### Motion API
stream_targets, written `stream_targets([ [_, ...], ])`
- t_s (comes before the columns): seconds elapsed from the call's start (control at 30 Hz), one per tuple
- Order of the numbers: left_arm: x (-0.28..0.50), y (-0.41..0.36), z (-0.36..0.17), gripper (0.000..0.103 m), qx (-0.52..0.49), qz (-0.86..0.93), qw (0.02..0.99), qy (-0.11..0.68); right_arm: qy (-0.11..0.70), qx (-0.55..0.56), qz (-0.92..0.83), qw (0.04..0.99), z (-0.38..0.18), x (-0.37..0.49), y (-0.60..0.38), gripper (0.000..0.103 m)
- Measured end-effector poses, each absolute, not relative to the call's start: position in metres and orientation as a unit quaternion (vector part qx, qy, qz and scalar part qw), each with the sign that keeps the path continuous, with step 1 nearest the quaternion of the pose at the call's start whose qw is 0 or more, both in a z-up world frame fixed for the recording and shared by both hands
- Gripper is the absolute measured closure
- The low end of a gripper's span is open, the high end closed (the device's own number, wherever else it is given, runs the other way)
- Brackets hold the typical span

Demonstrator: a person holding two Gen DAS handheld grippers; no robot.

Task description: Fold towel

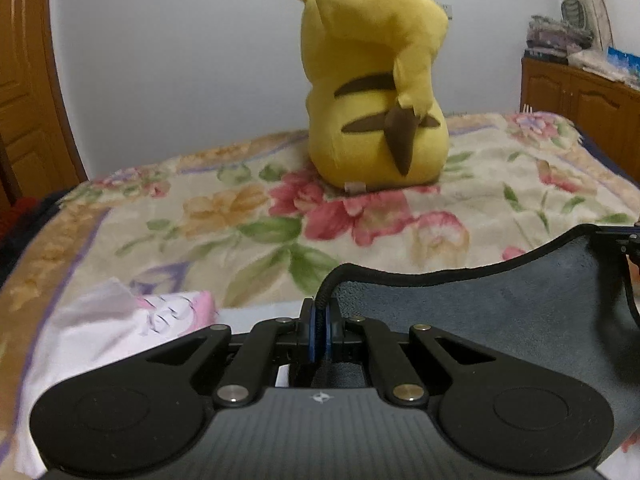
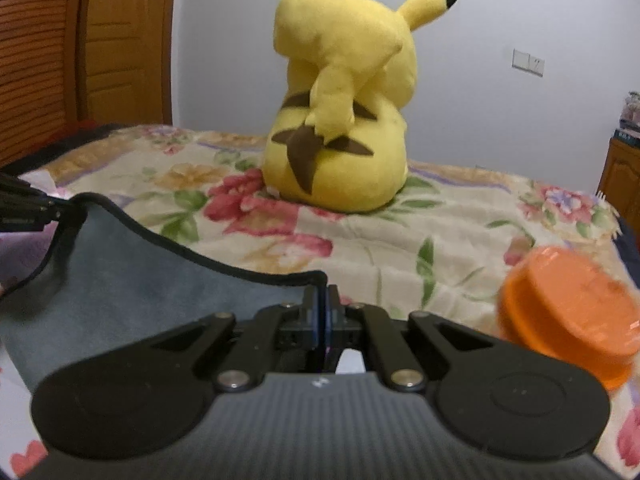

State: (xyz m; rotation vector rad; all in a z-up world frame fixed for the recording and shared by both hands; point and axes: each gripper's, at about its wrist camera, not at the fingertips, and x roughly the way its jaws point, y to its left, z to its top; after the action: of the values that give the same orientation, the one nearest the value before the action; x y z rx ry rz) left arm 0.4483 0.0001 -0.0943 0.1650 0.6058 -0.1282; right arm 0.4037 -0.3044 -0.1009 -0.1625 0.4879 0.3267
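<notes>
A grey-blue towel (image 1: 500,312) with a black hem hangs lifted between my two grippers above the bed. My left gripper (image 1: 320,320) is shut on the towel's left corner. My right gripper (image 2: 324,308) is shut on the towel's (image 2: 132,280) right corner. The top hem sags in a curve between them. The right gripper's tip shows at the right edge of the left wrist view (image 1: 628,240), and the left gripper's tip shows at the left edge of the right wrist view (image 2: 28,208). The towel's lower part is hidden behind the gripper bodies.
A yellow Pikachu plush (image 1: 376,92) sits on the floral blanket (image 1: 224,216), back turned, beyond the towel. A white and pink cloth (image 1: 120,320) lies at the left. An orange round lid (image 2: 568,312) lies at the right. A wooden cabinet (image 1: 580,92) stands at the far right.
</notes>
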Motion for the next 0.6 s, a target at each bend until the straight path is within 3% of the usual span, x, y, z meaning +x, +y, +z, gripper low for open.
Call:
stream_targets([
  [0.23, 0.454, -0.001, -0.113, 0.094, 0.082, -0.052, 0.945, 0.311, 0.251, -0.091, 0.162, 0.95, -0.115, 0.408, -0.297, 0.099],
  [0.3, 0.453, -0.001, -0.115, 0.082, 0.081, -0.048, 0.945, 0.313, 0.252, -0.087, 0.16, 0.95, -0.116, 0.409, -0.298, 0.097],
  [0.33, 0.453, 0.0, -0.116, 0.076, 0.08, -0.048, 0.945, 0.314, 0.254, -0.084, 0.158, 0.951, -0.116, 0.408, -0.299, 0.091],
  [0.37, 0.452, 0.0, -0.116, 0.061, 0.08, -0.048, 0.945, 0.313, 0.255, -0.081, 0.156, 0.951, -0.117, 0.408, -0.3, 0.086],
  [0.4, 0.451, -0.001, -0.115, 0.047, 0.082, -0.048, 0.946, 0.311, 0.255, -0.076, 0.156, 0.951, -0.117, 0.408, -0.301, 0.068],
  [0.43, 0.449, 0.0, -0.115, 0.043, 0.082, -0.046, 0.947, 0.308, 0.254, -0.069, 0.159, 0.952, -0.116, 0.406, -0.303, 0.048],
  [0.47, 0.446, 0.0, -0.113, 0.041, 0.081, -0.046, 0.948, 0.305, 0.253, -0.061, 0.162, 0.952, -0.115, 0.404, -0.305, 0.042],
  [0.6, 0.435, 0.0, -0.105, 0.029, 0.071, -0.051, 0.946, 0.312, 0.26, -0.051, 0.164, 0.95, -0.107, 0.393, -0.307, 0.041],
])
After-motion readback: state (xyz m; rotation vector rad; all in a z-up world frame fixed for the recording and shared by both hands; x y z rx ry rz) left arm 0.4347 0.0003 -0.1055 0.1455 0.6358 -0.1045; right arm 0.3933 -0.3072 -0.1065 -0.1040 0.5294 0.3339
